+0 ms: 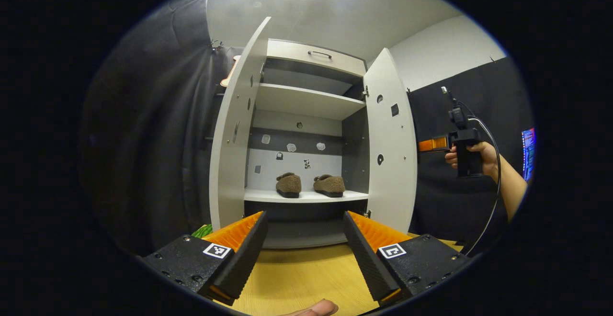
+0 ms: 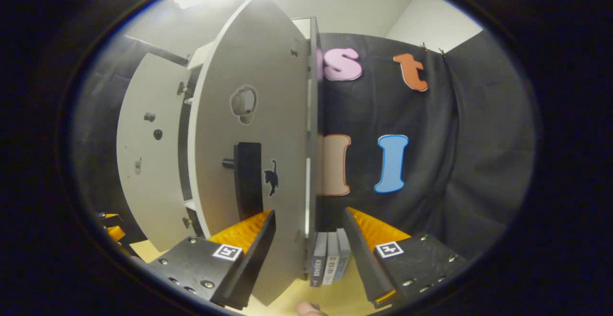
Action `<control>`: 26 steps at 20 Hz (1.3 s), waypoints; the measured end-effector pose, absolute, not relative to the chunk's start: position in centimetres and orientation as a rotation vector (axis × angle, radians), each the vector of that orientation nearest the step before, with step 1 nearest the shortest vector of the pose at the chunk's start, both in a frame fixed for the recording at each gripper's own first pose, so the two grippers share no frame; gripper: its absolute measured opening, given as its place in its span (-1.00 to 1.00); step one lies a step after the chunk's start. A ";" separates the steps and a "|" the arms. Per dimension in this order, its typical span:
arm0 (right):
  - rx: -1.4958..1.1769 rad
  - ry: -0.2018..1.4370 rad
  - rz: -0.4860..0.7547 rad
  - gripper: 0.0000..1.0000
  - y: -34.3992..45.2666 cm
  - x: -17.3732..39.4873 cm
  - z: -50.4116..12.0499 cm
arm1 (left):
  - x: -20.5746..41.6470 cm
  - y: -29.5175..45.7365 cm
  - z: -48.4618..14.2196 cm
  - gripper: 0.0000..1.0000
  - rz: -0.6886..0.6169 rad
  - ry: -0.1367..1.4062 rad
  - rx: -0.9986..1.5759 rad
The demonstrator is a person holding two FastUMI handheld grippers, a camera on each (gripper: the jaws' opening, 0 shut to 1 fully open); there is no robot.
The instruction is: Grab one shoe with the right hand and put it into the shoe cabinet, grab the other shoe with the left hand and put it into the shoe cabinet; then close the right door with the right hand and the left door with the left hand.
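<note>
Right claw (image 2: 306,222) open, straddling right door (image 2: 258,129) edge.

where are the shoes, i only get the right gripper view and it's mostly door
Observer: Both shoes sit side by side on a cabinet shelf, seen in the left gripper view.
Operator: is the left door shut
Observer: No, the left door stands open, as does the right door.
Operator: what's the left claw doing
Observer: The left claw is open and empty, facing the cabinet from in front.
Operator: where's my claw from there
Observer: The right claw is held beside the right door's outer face.
</note>
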State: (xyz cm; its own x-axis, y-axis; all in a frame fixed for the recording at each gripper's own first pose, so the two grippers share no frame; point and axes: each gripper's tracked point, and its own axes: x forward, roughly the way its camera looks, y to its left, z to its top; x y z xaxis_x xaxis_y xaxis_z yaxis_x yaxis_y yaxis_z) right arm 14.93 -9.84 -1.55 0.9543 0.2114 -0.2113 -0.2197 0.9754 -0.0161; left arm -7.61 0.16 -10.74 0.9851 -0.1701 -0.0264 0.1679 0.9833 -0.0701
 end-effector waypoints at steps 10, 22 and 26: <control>-0.050 0.175 0.207 0.81 -4.8 15.5 -2.0 | -8.0 4.9 -10.7 0.92 -0.102 0.036 -0.056; -0.004 0.139 0.259 0.90 -1.2 14.1 -3.1 | -8.3 9.3 -9.7 0.86 -0.028 0.045 -0.060; 0.033 0.125 0.280 0.93 -0.9 10.7 -4.1 | -8.1 12.0 -8.9 0.86 0.016 0.055 -0.067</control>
State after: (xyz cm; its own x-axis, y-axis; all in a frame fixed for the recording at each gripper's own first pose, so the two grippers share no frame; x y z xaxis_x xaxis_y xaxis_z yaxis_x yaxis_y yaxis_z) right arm 10.73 -0.91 -4.14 0.9533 0.2779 -0.1183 -0.2738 0.9605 0.0500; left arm -8.10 12.00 -8.86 0.9984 0.0140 -0.0556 -0.0177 0.9976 -0.0667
